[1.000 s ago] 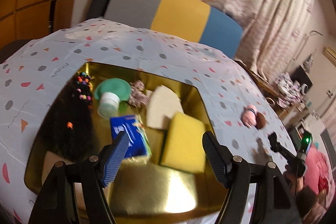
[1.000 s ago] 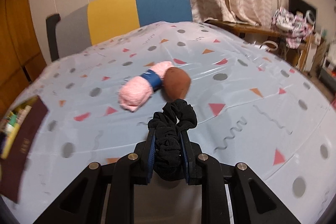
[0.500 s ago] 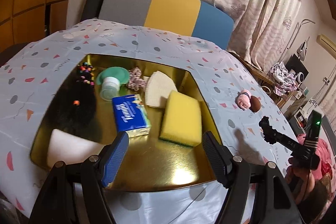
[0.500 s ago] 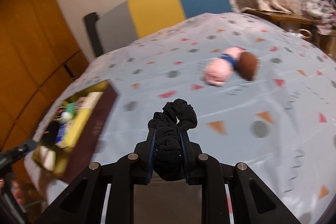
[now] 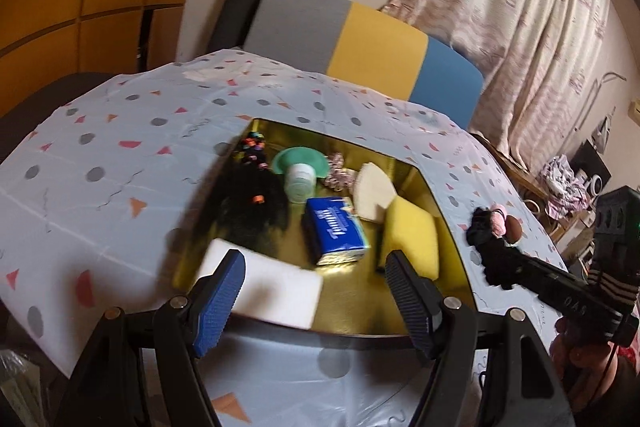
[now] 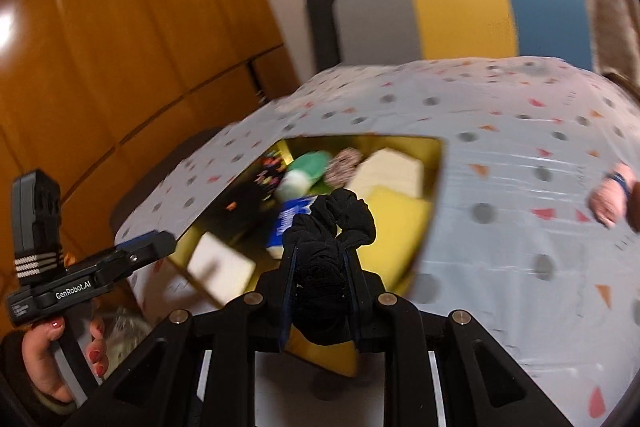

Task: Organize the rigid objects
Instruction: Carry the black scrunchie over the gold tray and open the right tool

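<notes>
Warm, dim indoor light. The gold tray (image 5: 352,311) throws glare near its front; strong fisheye bending with dark corners. Motion blur smears the right wrist view, especially the tray contents.

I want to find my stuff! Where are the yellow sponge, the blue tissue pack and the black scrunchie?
yellow sponge (image 5: 410,237), left wrist view, middle of its top face.
blue tissue pack (image 5: 334,229), left wrist view, on its blue printed top.
black scrunchie (image 6: 334,227), right wrist view, ruffled part above the right claw.

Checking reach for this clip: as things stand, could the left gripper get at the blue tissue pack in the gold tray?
Probably yes. The left gripper is open and empty, pointing into the gold tray, and the blue tissue pack lies uncovered ahead of it. The white block sits nearer, slightly left.
</notes>
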Demonstrator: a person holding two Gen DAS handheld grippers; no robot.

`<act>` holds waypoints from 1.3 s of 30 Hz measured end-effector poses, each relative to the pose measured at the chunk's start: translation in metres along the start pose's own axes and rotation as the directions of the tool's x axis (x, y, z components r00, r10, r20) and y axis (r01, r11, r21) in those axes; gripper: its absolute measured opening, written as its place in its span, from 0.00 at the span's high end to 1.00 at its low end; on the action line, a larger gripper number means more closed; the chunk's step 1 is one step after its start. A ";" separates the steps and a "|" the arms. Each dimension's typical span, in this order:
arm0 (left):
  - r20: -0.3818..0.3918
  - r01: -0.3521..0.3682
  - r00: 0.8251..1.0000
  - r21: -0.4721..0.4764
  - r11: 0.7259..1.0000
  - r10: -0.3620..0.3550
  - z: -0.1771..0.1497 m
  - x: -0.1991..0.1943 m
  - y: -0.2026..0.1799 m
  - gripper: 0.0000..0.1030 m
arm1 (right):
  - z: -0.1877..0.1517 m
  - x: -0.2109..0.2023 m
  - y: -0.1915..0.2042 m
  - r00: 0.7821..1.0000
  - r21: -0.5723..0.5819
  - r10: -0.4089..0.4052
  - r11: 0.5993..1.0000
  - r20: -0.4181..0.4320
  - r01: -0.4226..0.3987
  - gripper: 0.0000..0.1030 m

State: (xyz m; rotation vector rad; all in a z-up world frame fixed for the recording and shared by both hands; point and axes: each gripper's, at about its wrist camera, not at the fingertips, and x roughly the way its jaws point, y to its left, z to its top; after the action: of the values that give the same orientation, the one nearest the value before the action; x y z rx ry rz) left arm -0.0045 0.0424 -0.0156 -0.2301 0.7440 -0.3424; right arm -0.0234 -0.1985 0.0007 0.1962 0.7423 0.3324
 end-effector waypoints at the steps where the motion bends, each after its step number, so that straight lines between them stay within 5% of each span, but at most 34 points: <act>1: 0.001 -0.003 1.000 -0.008 1.000 0.003 -0.001 -0.002 0.005 0.28 | 0.000 0.009 0.009 1.000 -0.020 0.002 1.000 -0.026 -0.002 0.79; 10: 0.018 -0.034 0.999 -0.069 0.997 0.036 -0.003 -0.013 0.033 0.28 | -0.001 0.066 0.051 0.987 -0.137 -0.015 0.990 -0.161 -0.008 0.76; 15: 0.022 -0.042 0.999 -0.090 0.995 0.044 -0.005 -0.016 0.042 0.28 | -0.006 0.087 0.047 0.976 -0.075 -0.004 0.997 -0.218 -0.013 0.74; 16: 0.023 -0.043 0.999 -0.095 0.995 0.045 -0.005 -0.016 0.043 0.28 | -0.006 0.090 0.047 0.975 -0.065 0.000 0.998 -0.224 -0.015 0.71; 18: 0.022 -0.042 0.999 -0.099 0.994 0.044 -0.005 -0.016 0.044 0.28 | -0.008 0.091 0.047 0.974 -0.053 -0.004 0.999 -0.227 -0.008 0.45; 20: 0.024 -0.043 0.999 -0.100 0.994 0.045 -0.006 -0.017 0.044 0.28 | -0.008 0.085 0.048 0.979 -0.042 0.002 0.999 -0.205 -0.011 0.30; 39: -0.028 0.038 0.999 -0.047 0.998 -0.040 -0.013 -0.003 0.014 0.29 | -0.012 0.021 0.017 0.996 0.069 -0.049 0.996 -0.069 0.054 0.27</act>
State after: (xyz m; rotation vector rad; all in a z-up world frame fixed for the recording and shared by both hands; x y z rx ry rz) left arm -0.0129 0.0552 -0.0275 -0.2845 0.7769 -0.3662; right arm -0.0213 -0.1744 -0.0161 0.2335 0.8247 0.2651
